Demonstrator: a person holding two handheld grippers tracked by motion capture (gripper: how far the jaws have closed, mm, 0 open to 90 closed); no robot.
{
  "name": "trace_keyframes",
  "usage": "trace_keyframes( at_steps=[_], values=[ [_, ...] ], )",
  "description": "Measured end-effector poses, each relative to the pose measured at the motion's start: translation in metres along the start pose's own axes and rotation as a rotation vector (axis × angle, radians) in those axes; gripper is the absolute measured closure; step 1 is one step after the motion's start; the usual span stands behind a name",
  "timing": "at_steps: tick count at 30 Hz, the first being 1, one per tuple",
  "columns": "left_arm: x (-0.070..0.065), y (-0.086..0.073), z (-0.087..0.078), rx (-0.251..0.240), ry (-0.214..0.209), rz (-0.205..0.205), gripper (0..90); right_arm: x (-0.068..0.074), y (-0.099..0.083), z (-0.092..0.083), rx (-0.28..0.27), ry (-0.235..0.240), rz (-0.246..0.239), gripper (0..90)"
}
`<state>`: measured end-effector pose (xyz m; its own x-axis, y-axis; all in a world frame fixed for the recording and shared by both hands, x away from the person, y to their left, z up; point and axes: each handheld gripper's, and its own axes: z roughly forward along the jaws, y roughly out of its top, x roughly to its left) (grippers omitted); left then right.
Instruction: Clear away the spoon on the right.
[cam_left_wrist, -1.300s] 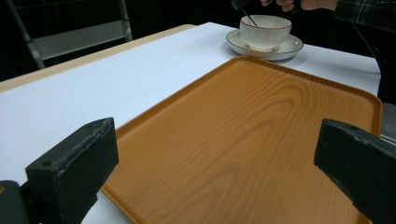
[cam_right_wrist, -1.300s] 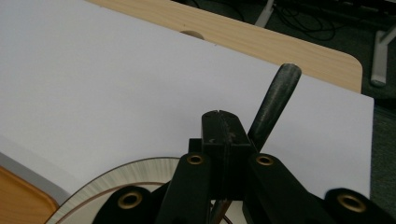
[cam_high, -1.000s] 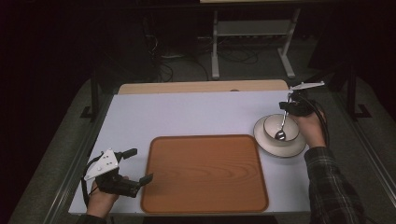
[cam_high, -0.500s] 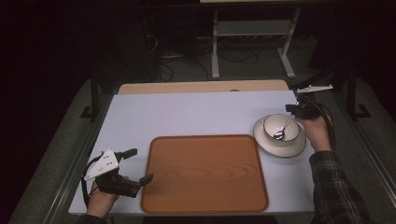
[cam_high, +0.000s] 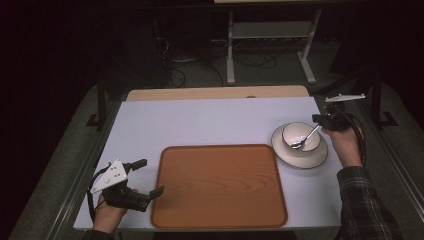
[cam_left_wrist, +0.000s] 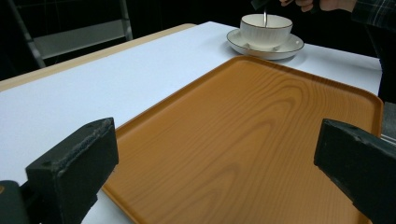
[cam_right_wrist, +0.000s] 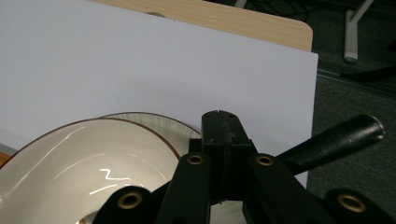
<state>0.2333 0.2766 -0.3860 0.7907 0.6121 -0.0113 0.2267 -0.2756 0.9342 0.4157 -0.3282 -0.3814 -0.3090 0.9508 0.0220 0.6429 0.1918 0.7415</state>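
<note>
My right gripper (cam_high: 320, 120) jaws pinch the spoon (cam_high: 305, 138) over the bowl (cam_high: 300, 136) near the tabletop (cam_high: 210, 122) edge; left gripper (cam_high: 149, 177) gapes beside the tray (cam_high: 220, 185).

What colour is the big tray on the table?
The tray is orange-brown with a wood-grain pattern, best seen in the left gripper view.

Glossy glazed ceramic on the bowl (cam_high: 301, 136) and the saucer (cam_high: 300, 152) at right of the high view, with a shiny metal spoon (cam_high: 306, 137) — bright glints inside. Smooth wood grain with a satin sheen on the tray (cam_high: 218, 185) at lower centre; matt, paper-white finish on the table (cam_high: 200, 122). Matt black, faintly rough pads on the left gripper (cam_left_wrist: 219, 177) — same dull black plastic on the right gripper (cam_right_wrist: 223, 126).
</note>
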Motion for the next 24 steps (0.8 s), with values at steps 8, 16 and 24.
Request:
trace_keyframes(
  at_steps=[8, 16, 24],
  values=[
    [0.0, 0.0, 0.0, 0.0, -0.001, 0.002, 0.0, -0.004, -0.008, -0.009, 0.008, -0.01, 0.004, 89.5],
    [0.0, 0.0, 0.0, 0.001, 0.001, 0.0, 0.0, -0.007, -0.017, -0.017, -0.004, -0.015, 0.013, 89.4],
    [0.0, 0.0, 0.0, -0.003, 0.004, -0.004, 0.0, -0.001, -0.014, -0.037, -0.125, 0.027, 0.029, 56.3]
  ],
)
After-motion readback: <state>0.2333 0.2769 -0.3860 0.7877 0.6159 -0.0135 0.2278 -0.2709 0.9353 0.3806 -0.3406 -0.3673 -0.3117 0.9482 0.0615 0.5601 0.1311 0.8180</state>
